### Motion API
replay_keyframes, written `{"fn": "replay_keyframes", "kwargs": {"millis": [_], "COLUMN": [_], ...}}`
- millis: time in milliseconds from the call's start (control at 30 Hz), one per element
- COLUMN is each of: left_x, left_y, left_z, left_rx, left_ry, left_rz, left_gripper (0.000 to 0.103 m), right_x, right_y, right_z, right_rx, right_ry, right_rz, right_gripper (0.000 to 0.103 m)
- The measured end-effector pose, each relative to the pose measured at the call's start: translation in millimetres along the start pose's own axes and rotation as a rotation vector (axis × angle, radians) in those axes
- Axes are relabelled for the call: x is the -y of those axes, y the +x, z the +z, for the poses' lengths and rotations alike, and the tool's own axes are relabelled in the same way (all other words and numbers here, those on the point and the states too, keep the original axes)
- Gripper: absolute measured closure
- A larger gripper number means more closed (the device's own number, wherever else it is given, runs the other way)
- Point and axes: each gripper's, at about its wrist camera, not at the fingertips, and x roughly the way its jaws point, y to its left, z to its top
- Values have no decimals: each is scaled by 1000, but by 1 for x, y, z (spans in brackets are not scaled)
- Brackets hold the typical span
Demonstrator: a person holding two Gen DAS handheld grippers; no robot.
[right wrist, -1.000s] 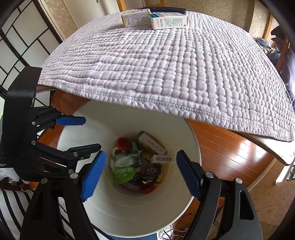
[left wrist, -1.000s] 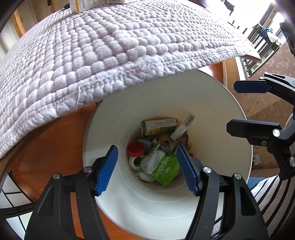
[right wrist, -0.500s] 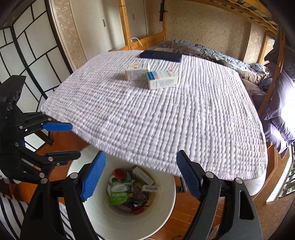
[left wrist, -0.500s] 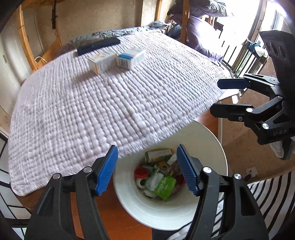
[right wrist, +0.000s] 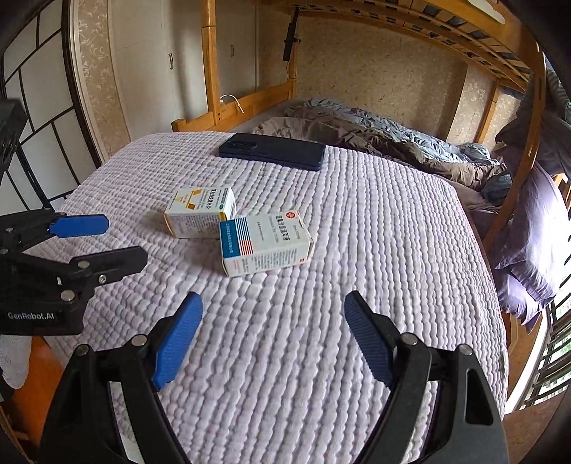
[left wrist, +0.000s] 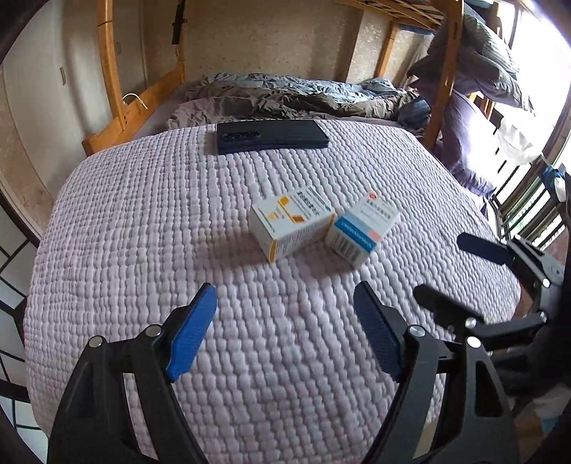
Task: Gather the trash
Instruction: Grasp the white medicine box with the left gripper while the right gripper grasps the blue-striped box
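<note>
1. On your quilted cover (left wrist: 142, 221), two cartons sit near the middle, touching at one corner.
2. From the left wrist view, the first carton (left wrist: 291, 225) lies at 12 o'clock; the second carton (left wrist: 360, 230) is just beside it, toward 1 o'clock.
3. Behind both, at the far edge, lies the flat phone (left wrist: 271, 137).
4. Rumpled bedding (right wrist: 374, 139) lies beyond the phone.

A home bedroom: a wooden bunk bed frame (right wrist: 410, 32) stands over rumpled grey bedding (right wrist: 374, 139), patterned wallpaper (right wrist: 374, 75) covers the walls, and a quilted lilac cover (right wrist: 357, 232) lies in front.
</note>
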Motion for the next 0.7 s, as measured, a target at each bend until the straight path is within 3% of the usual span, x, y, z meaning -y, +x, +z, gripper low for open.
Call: {"fn": "replay_keyframes", "kwargs": {"millis": [233,700], "left_x": [-6,-1], "left_y": [26,73], "left_z": [42,64], "left_rx": [-24,-120], "left_ry": [-113,-134], "left_rz": [-49,15], "left_gripper": [19,19], "right_x": [-6,-6], "right_y": [28,70], "right_z": [16,30], "right_rx": [27,-8], "right_ry": [-39,-74], "right_rz": [15,20], "right_gripper": [22,22]}}
